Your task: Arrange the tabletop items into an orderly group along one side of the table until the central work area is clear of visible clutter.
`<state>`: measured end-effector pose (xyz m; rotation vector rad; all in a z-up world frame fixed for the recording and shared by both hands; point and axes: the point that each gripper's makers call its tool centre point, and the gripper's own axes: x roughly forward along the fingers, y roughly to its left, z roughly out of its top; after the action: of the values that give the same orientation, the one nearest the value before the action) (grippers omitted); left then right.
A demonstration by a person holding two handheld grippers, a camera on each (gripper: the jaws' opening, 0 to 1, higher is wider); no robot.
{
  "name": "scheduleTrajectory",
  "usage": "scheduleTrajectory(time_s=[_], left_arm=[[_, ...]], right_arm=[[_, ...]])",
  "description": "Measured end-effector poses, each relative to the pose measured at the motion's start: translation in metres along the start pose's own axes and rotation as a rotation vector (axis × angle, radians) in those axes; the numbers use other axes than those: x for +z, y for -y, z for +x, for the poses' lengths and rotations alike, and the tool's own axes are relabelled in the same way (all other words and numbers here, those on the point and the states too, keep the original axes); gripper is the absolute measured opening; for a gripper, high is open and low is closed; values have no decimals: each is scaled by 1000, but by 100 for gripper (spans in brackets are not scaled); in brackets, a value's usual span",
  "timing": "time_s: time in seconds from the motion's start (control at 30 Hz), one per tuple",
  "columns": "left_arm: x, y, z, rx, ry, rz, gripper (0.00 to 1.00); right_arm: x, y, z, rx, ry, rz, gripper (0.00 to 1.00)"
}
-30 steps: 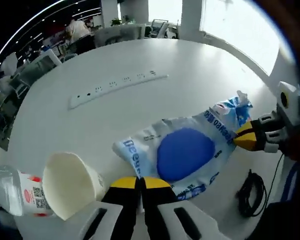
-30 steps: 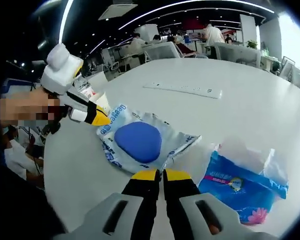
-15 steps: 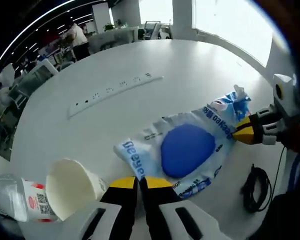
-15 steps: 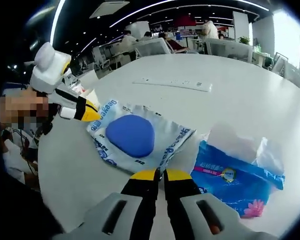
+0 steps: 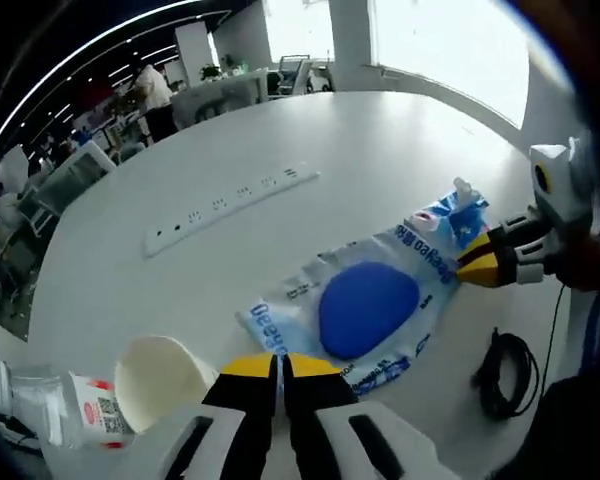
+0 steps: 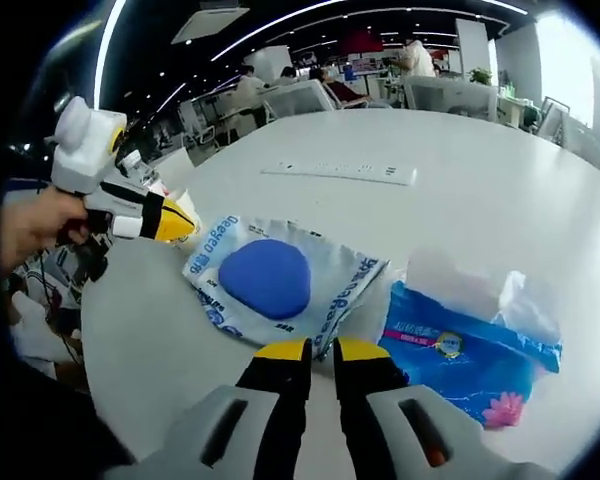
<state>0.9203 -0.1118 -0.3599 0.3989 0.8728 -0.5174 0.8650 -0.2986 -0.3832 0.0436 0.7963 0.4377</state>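
Note:
A silver and blue wet-wipes pack (image 5: 365, 310) (image 6: 270, 285) with a round blue lid lies flat on the white table (image 5: 380, 150). My left gripper (image 5: 280, 362) (image 6: 188, 226) is shut, with its tips just short of the pack's near edge and nothing visibly between them. At the pack's opposite end my right gripper (image 6: 322, 350) (image 5: 468, 268) is shut on the thin foil edge. A blue tissue pack (image 6: 465, 350) (image 5: 452, 212) lies beside the wipes. A white paper cup (image 5: 160, 380) lies on its side, with a clear bottle (image 5: 50, 410) next to it.
A long white power strip (image 5: 230, 195) (image 6: 340, 172) lies across the table's middle. A coiled black cable (image 5: 505, 372) sits near the table edge. A hand (image 6: 35, 220) holds the left gripper. Chairs and people are far behind the table.
Both views have shifted slightly with the hands. The left gripper's tips have drawn a little back from the wipes pack's corner. The right jaws show a slightly wider slit.

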Motion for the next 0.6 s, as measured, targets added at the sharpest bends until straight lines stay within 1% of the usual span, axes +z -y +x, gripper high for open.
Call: scheduleTrajectory(time_s=[0.1,0.23,0.27,0.5,0.6], left_arm=[[3,9,-7,-25,26,-35,6],[2,22,-18,-59,44,-72,12],[2,24,-19,-64,46,-74,13],[-9,54,-33,-134,53,-107,21],[-16,66,-37,-160,52,-118,25]], right_arm=[[3,-2,-6,-6,6,-11,7],[7,-9,-16,-3,25,-28,8],[6,-10,-17,-5,26,-31,10],[3,-20,-39,-17,46,-29,21],[-5,-19,-45,-23,39,-21,27]])
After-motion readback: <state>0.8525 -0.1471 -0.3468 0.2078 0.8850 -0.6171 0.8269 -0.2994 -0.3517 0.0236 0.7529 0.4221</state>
